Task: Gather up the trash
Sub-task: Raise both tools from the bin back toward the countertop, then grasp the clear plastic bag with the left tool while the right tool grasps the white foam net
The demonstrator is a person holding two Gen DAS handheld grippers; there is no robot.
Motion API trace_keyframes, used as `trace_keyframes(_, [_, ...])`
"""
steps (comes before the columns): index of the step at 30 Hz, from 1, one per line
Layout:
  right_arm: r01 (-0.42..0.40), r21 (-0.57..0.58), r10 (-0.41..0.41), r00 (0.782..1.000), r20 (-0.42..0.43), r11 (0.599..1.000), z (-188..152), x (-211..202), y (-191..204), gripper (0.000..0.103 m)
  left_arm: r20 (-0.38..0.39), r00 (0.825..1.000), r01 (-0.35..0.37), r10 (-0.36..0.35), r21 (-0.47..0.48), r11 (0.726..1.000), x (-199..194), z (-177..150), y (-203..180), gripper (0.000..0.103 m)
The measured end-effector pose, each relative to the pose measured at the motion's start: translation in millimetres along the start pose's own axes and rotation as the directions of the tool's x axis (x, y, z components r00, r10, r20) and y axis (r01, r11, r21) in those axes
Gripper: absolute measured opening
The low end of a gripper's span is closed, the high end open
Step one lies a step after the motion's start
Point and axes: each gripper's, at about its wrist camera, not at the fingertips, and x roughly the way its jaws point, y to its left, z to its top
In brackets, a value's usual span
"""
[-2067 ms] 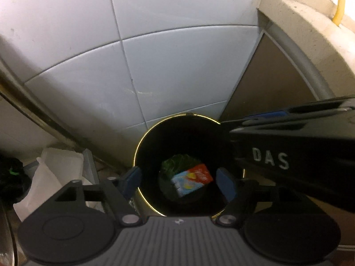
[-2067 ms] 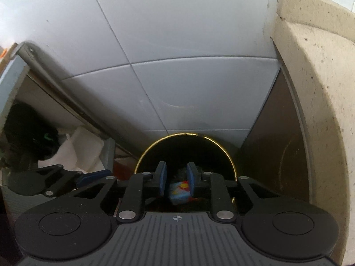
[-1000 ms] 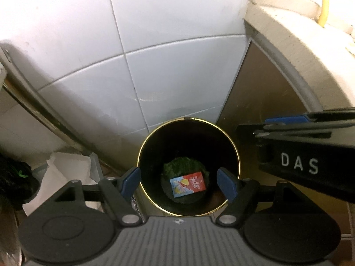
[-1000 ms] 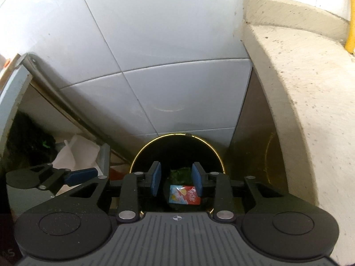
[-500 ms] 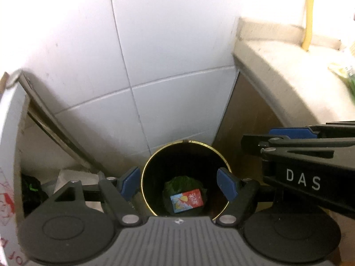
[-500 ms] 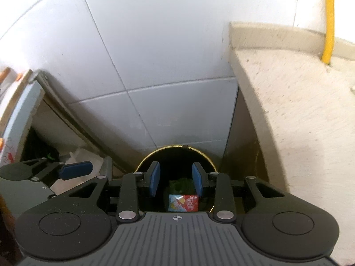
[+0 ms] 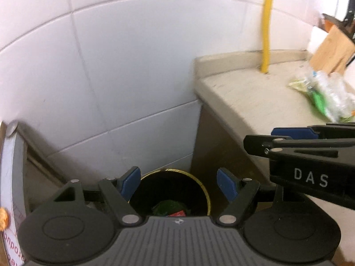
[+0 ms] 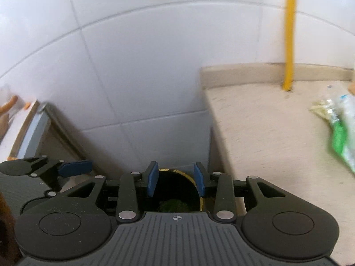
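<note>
A black bin with a gold rim [image 7: 206,191] stands on the floor below both grippers, with a green wrapper [image 7: 167,208] and a red packet [image 7: 177,214] inside. My left gripper [image 7: 179,185] hangs open above the bin, nothing between its fingers. My right gripper [image 8: 176,181] is also over the bin [image 8: 201,201]; its jaws are opening and hold nothing. Loose trash [image 7: 326,95], a crumpled clear bottle and green wrappers, lies on the beige counter [image 7: 248,102] at the right, also visible as trash [image 8: 340,133] in the right wrist view.
A yellow pipe [image 7: 267,22] runs up the white tiled wall behind the counter [image 8: 266,137]. A brown paper bag [image 7: 332,51] stands at the counter's far right. A white board with red print [image 7: 11,177] and a shelf edge stand at the left.
Both grippers rose away from the bin and tilted up. The bin shrank toward the bottom edge, and the counter top with its trash came into view. The right jaws widened slightly.
</note>
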Motion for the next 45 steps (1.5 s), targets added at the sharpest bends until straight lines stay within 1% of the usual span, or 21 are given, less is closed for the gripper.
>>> trace_keyframes(2, [0.022, 0.02, -0.022, 1.0, 0.02, 1.0, 1, -10, -6, 0.045, 0.015, 1.0, 0.026, -0.026, 0.013, 1.0, -5, 6, -8, 0.07])
trace_keyframes(5, [0.059, 0.05, -0.061, 0.997, 0.044, 0.997, -1, -27, -19, 0.046, 0.034, 0.997, 0.06, -0.062, 0.059, 0.996, -8, 14, -25, 0.071])
trace_keyframes(8, [0.097, 0.076, -0.103, 0.992, 0.069, 0.992, -4, -47, -35, 0.047, 0.04, 0.993, 0.105, -0.109, 0.092, 0.99, -10, 21, -40, 0.071])
trace_keyframes(11, [0.145, 0.098, -0.154, 0.984, 0.087, 0.985, -7, -64, -54, 0.048, 0.045, 0.988, 0.138, -0.145, 0.13, 0.982, -9, 31, -60, 0.071])
trace_keyframes(12, [0.161, 0.109, -0.171, 0.981, 0.09, 0.981, -8, -70, -61, 0.05, 0.045, 0.987, 0.147, -0.155, 0.138, 0.979, -7, 34, -66, 0.071])
trace_keyframes(15, [0.213, 0.149, -0.228, 0.969, 0.092, 0.966, -13, -83, -87, 0.051, 0.033, 0.98, 0.186, -0.194, 0.162, 0.969, 0, 44, -87, 0.071])
trace_keyframes(19, [0.285, 0.201, -0.307, 0.948, 0.086, 0.937, -21, -100, -122, 0.052, 0.026, 0.968, 0.241, -0.252, 0.202, 0.949, 6, 57, -117, 0.071])
trace_keyframes(22, [0.348, 0.228, -0.373, 0.925, 0.076, 0.909, -28, -112, -147, 0.056, 0.017, 0.956, 0.28, -0.292, 0.234, 0.931, 11, 66, -139, 0.073])
trace_keyframes(24, [0.394, 0.244, -0.421, 0.905, 0.065, 0.886, -33, -118, -165, 0.058, 0.016, 0.951, 0.295, -0.309, 0.257, 0.92, 13, 73, -152, 0.074])
trace_keyframes(27, [0.433, 0.282, -0.463, 0.885, 0.045, 0.856, -40, -128, -191, 0.058, 0.023, 0.94, 0.318, -0.34, 0.296, 0.901, 18, 87, -175, 0.077])
trace_keyframes(29, [0.444, 0.302, -0.475, 0.879, 0.037, 0.844, -43, -128, -202, 0.058, 0.022, 0.931, 0.341, -0.366, 0.31, 0.887, 22, 95, -188, 0.079])
trace_keyframes(33, [0.443, 0.324, -0.479, 0.877, 0.039, 0.836, -44, -129, -217, 0.06, -0.023, 0.903, 0.417, -0.428, 0.283, 0.864, 38, 112, -211, 0.08])
trace_keyframes(34, [0.441, 0.326, -0.478, 0.877, 0.04, 0.836, -45, -129, -220, 0.061, -0.031, 0.901, 0.424, -0.433, 0.277, 0.862, 44, 116, -217, 0.08])
trace_keyframes(37, [0.432, 0.34, -0.473, 0.88, 0.044, 0.835, -48, -131, -226, 0.061, -0.031, 0.91, 0.408, -0.414, 0.251, 0.878, 60, 129, -235, 0.08])
trace_keyframes(40, [0.424, 0.356, -0.468, 0.883, 0.043, 0.833, -49, -131, -233, 0.062, -0.06, 0.915, 0.401, -0.399, 0.244, 0.883, 82, 135, -253, 0.081])
trace_keyframes(41, [0.422, 0.361, -0.467, 0.883, 0.043, 0.832, -50, -130, -236, 0.062, -0.067, 0.922, 0.385, -0.381, 0.249, 0.889, 89, 135, -258, 0.081])
trace_keyframes(42, [0.421, 0.365, -0.467, 0.884, 0.041, 0.83, -50, -130, -239, 0.062, -0.067, 0.933, 0.358, -0.353, 0.257, 0.898, 96, 134, -263, 0.08])
trace_keyframes(43, [0.422, 0.369, -0.467, 0.883, 0.039, 0.828, -50, -129, -242, 0.062, -0.067, 0.94, 0.341, -0.336, 0.265, 0.902, 102, 133, -265, 0.07])
trace_keyframes(44, [0.422, 0.372, -0.468, 0.883, 0.037, 0.827, -50, -128, -245, 0.062, -0.074, 0.94, 0.341, -0.334, 0.266, 0.901, 107, 133, -264, 0.046])
trace_keyframes(45, [0.422, 0.374, -0.468, 0.883, 0.037, 0.826, -50, -127, -247, 0.062, -0.098, 0.934, 0.358, -0.344, 0.258, 0.897, 111, 132, -261, 0.035])
